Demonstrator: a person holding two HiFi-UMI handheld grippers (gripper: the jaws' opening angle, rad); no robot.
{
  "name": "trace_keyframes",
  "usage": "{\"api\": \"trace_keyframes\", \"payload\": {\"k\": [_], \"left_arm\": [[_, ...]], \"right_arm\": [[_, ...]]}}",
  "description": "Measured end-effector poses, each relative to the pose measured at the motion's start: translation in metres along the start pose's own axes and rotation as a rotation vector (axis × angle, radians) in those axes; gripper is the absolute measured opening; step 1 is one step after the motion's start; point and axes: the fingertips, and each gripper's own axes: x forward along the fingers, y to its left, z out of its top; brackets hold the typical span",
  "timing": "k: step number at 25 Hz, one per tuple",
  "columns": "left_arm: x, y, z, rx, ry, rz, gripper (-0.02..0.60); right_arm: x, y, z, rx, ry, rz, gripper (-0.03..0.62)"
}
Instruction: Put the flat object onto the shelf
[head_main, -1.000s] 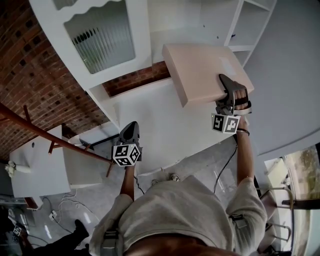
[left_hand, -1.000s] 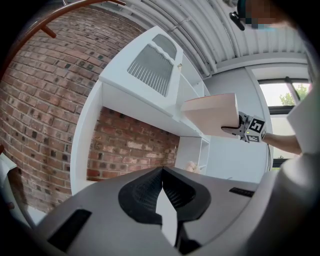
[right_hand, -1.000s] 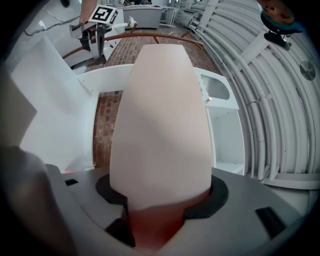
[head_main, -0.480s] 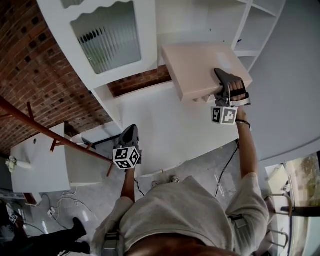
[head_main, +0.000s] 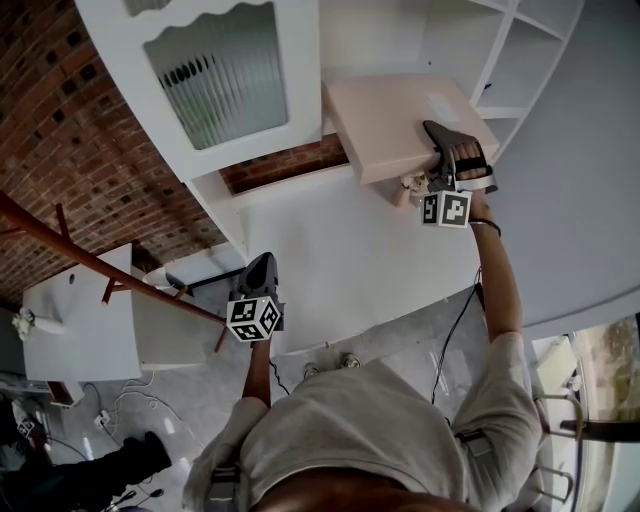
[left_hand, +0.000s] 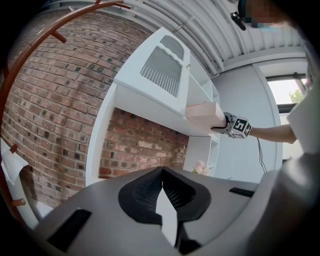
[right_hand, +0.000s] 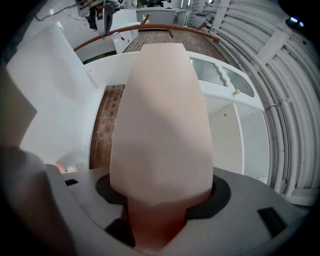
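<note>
- One flat board (head_main: 385, 120) sits clamped in the right tongs (head_main: 441, 142), level before the white shelf (head_main: 515, 70); the lower jaw is hidden beneath it.
- Left tongs (head_main: 262, 270), well below the shelf, are clenched, empty.

Brick wall (head_main: 60, 150): red-brown, weathered, also filling the recess behind the furniture. White shelf unit (head_main: 520, 70): open compartments, beside a cabinet door (head_main: 225, 75) with ribbed glass. Rust-red rail (head_main: 90, 265): slanting across the brick. White table (head_main: 75, 345): low at the left. Floor (head_main: 395, 335): speckled grey, cables (head_main: 130, 415) trailing. Ceiling (left_hand: 220, 30): corrugated, pale. Window (left_hand: 290, 92): bright daylight, greenery outside.
</note>
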Motion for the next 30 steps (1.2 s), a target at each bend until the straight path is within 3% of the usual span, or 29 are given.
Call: {"api": "trace_keyframes", "payload": {"k": [18,30], "left_arm": [[0.003,0.014,-0.005,-0.015,0.003,0.032,0.015],[0.003,0.023,-0.005,-0.018,0.007,0.056,0.015]], "right_arm": [[0.047,0.011,0.007,0.073,0.022,0.229,0.344],[0.088,0.008,0.006,0.110,0.098,0.254,0.344]]}}
